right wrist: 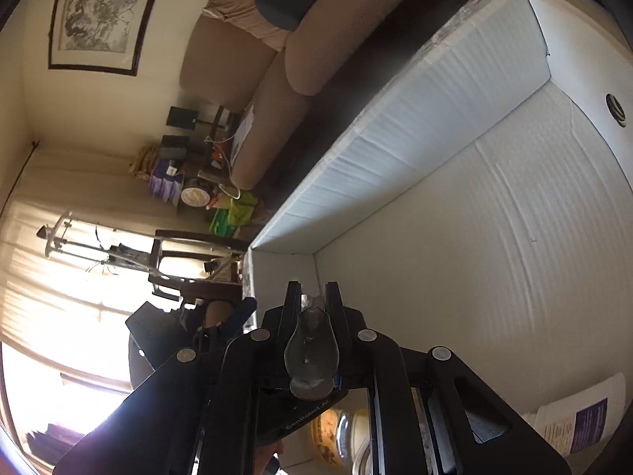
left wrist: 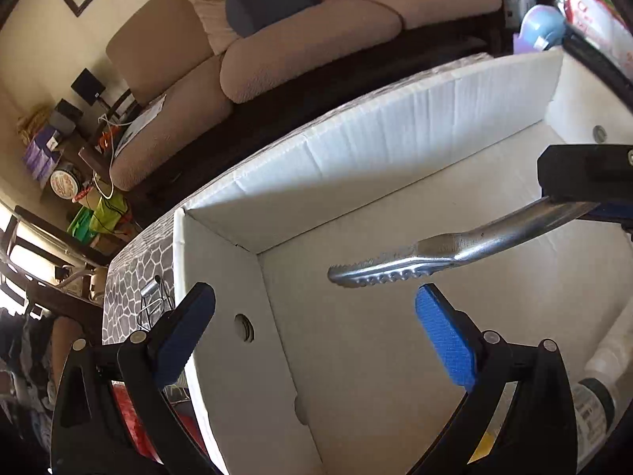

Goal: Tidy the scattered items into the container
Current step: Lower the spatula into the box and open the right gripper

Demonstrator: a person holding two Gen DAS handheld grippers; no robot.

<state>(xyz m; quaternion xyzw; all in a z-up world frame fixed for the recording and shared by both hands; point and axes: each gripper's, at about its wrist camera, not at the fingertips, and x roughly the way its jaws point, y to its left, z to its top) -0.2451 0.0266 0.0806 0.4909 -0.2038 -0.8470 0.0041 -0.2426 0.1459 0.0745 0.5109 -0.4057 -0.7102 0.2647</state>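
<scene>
Sofa [left wrist: 300, 39] behind; white box [left wrist: 356, 146] holds a bottle [left wrist: 601, 372]

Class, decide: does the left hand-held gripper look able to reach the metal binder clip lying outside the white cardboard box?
Probably yes: the left hand-held gripper is open and empty, and the metal binder clip lies uncovered beside its outer finger, outside the white cardboard box.

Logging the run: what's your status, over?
Left tool open, empty, over white box. Right tool shut on metal tongs, above box. White bottle already inside. Drop path clear.
</scene>
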